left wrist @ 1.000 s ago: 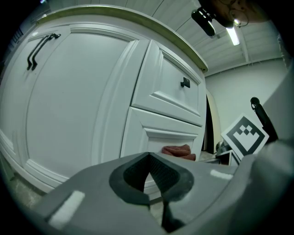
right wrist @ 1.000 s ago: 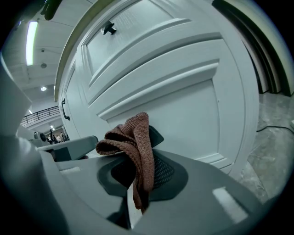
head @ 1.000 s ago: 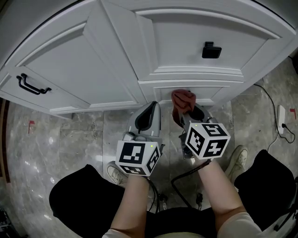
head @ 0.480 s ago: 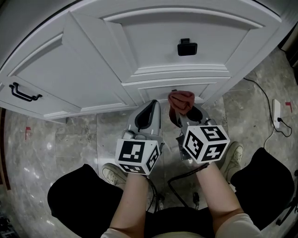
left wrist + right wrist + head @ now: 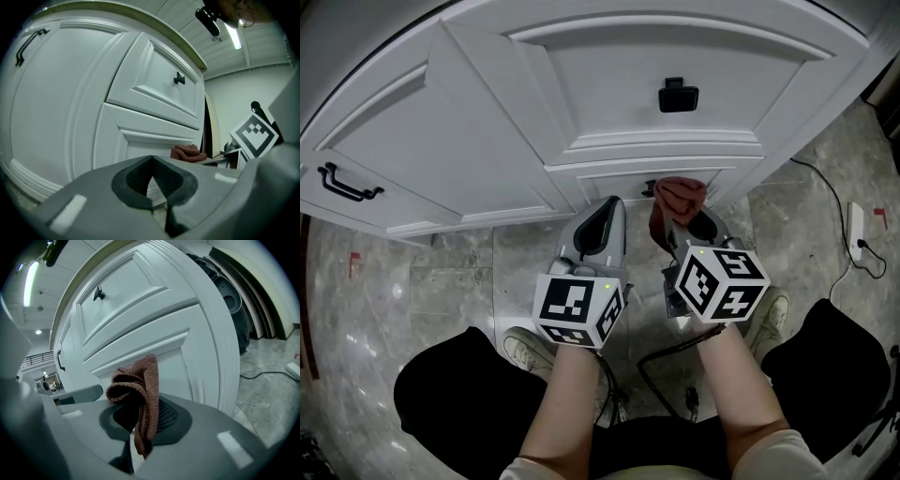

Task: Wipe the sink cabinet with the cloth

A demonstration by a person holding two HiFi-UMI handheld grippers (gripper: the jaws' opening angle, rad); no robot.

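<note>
Rightward by a little is where the right gripper (image 5: 677, 223) and its cloth (image 5: 678, 197) now sit compared with half a second ago. The sink cabinet (image 5: 609, 75) and its black knob (image 5: 678, 96) hold the same place in the frame, so the shift belongs to the hand and not to the camera. The left gripper (image 5: 605, 220) is barely changed.

The white panelled cabinet fills the upper half of the head view, with the marble floor (image 5: 441, 281) below it. Both grippers point at its lower panel from the bottom centre. The left one has its jaws closed together on nothing and stops short of the door. The right one pinches the reddish-brown cloth, which bunches up above the jaws at the panel just under the moulding, right of centre. Whether the fabric presses on the paint I cannot tell.

A sideways wiping stroke along the lower panel seems to be in hand. The next move calls for keeping the bunch pressed to the surface while sweeping on, with only fabric meeting the door.
</note>
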